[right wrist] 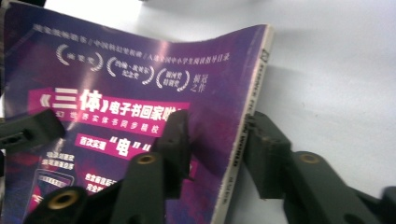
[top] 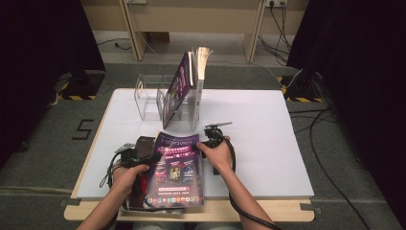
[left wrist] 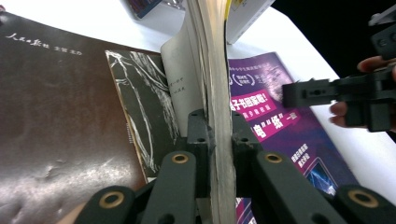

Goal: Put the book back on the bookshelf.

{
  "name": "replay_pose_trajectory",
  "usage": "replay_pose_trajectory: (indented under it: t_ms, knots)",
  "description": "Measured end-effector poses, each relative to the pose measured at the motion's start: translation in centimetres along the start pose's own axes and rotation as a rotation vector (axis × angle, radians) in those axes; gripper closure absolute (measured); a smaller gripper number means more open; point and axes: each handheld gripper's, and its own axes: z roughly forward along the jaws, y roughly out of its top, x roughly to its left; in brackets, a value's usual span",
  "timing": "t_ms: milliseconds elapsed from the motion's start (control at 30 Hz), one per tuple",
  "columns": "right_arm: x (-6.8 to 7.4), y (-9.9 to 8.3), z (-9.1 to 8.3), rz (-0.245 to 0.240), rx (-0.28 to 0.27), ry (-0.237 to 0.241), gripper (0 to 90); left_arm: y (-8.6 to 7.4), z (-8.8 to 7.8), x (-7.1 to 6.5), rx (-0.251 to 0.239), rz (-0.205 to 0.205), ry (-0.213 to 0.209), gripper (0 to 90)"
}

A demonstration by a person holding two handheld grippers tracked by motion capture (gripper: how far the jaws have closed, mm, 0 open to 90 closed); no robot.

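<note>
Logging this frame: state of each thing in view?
purple magazine: flat on table, spine edge between right jaws
book pages: on edge, clamped
left hand-held gripper: shut on book pages
right hand-held gripper: open, astride magazine's spine
clear rack: upright, magazine leaning inside

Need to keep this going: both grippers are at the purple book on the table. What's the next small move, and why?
Probably finish closing the right gripper on the purple book: its jaws straddle the spine edge without clearly pressing, while the left gripper already clamps the pages.
</note>
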Motion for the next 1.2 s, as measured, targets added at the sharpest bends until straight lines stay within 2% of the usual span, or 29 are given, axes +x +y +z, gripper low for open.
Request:
replay_pose_trajectory:
  t_ms: [167,367,467,500,600,633,700,733,767,833,867,900,967,1000,1033,1133,1167,1200]
  knots:
    - [0.9,0.5,-0.8,-0.031,-0.014,0.016,76.1,0.2,0.0,0.0,0.025,0.007,0.023,80.5]
    - [1.4,1.3,-0.7,-0.06,0.019,0.044,75.4,0.4,0.0,0.2,0.035,0.002,0.026,80.4]
    - [1.1,1.4,-0.5,-0.051,0.033,0.064,76.4,0.4,0.0,0.2,0.038,0.001,0.025,80.3]
    - [0.9,1.4,-0.5,-0.032,0.033,0.086,78.1,0.5,0.0,0.2,0.045,0.006,0.028,80.1]
    - [1.0,1.3,-0.7,-0.02,0.022,0.096,79.3,0.6,0.0,0.2,0.052,0.019,0.031,78.5]
    - [1.3,1.1,-1.0,-0.007,-0.006,0.109,80.7,0.7,-0.2,0.3,0.063,0.023,0.042,73.6]
    - [1.5,1.0,-1.1,0.0,-0.026,0.119,81.5,0.8,-0.2,0.4,0.068,0.03,0.052,66.6]
    - [1.7,0.9,-1.2,-0.002,-0.037,0.124,81.8,0.8,-0.5,0.4,0.069,0.052,0.091,62.3]
    - [1.9,0.9,-1.4,-0.002,-0.049,0.132,82.1,0.8,-0.7,0.5,0.067,0.057,0.11,58.1]
    - [2.4,0.9,-1.7,-0.015,-0.079,0.146,82.6,0.8,-1.4,0.5,0.03,0.065,0.142,47.5]
    - [2.4,0.9,-1.7,-0.015,-0.079,0.146,82.6,0.8,-1.4,0.5,0.03,0.065,0.142,47.0]
    - [2.9,1.0,-2.1,-0.025,-0.099,0.145,82.8,0.9,-2.2,0.5,-0.006,0.074,0.147,45.7]
    - [3.2,1.0,-2.4,-0.036,-0.118,0.144,82.9,1.1,-3.1,0.5,-0.04,0.077,0.154,45.3]
    - [3.3,1.0,-2.5,-0.04,-0.129,0.146,82.9,1.1,-3.1,0.5,-0.04,0.077,0.154,45.3]
    - [3.5,0.9,-2.7,-0.045,-0.139,0.146,82.9,1.1,-3.9,0.5,-0.071,0.082,0.164,45.3]
    - [4.1,0.8,-3.2,-0.059,-0.165,0.145,82.9,0.9,-4.4,0.5,-0.088,0.085,0.167,45.3]
    - [4.7,0.7,-3.7,-0.084,-0.194,0.15,83.0,0.7,-4.7,0.6,-0.097,0.084,0.168,45.3]
    - [4.9,0.7,-3.8,-0.09,-0.201,0.151,83.0,0.6,-4.9,0.6,-0.101,0.085,0.17,45.4]
